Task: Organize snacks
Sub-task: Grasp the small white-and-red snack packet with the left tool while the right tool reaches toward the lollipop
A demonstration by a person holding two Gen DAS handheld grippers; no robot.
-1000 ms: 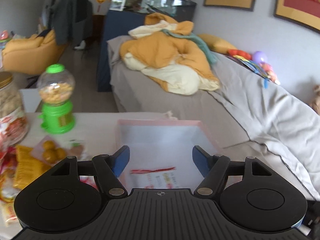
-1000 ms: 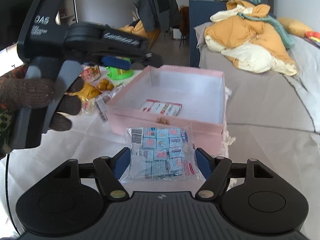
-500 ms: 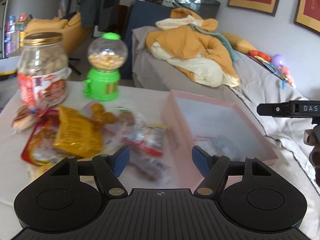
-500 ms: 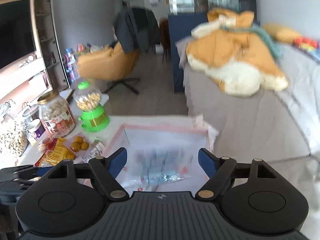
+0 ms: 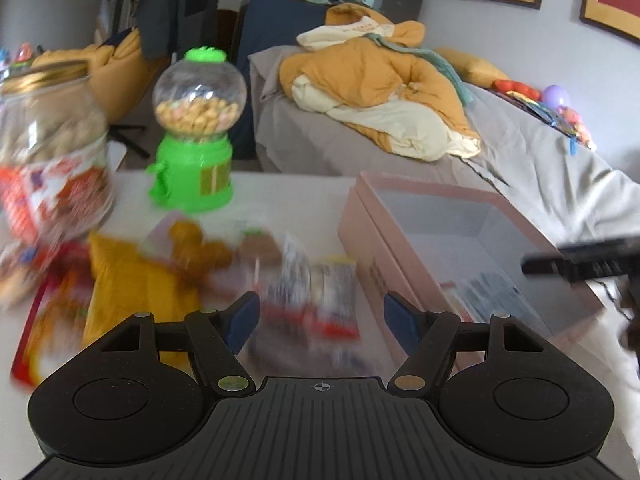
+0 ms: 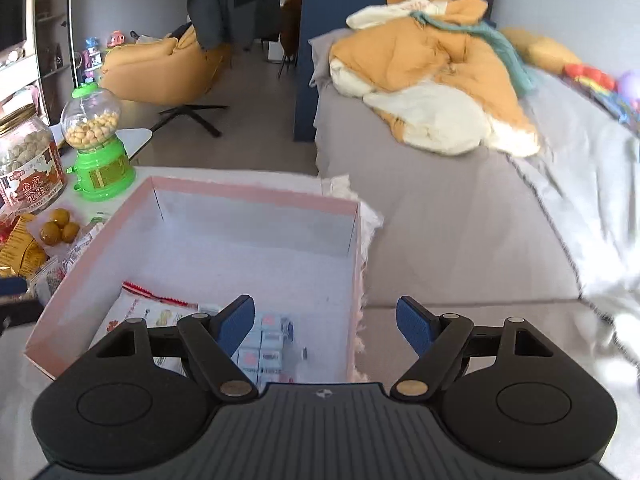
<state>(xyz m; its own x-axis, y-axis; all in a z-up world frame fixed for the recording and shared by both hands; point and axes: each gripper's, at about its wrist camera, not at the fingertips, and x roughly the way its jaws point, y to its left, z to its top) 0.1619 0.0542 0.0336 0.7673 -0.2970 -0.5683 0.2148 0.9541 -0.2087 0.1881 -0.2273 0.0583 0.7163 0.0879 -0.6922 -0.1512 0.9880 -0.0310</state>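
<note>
Both grippers' jaws apart and empty, the left gripper point(image 5: 318, 316) nears loose snack packets point(image 5: 312, 292) destined for the pink box point(image 6: 256, 196), right gripper point(image 6: 325, 322) over it.

— Can any writing be read here?

— Only on the glass jar point(image 6: 28, 164) beside the green dispenser: its red label shows large Chinese characters, which look like 鱼皮花生, though the curve makes me unsure.

— And the packets in the pink box point(image 6: 256, 196)?

— Printed, but too small to read.
</note>
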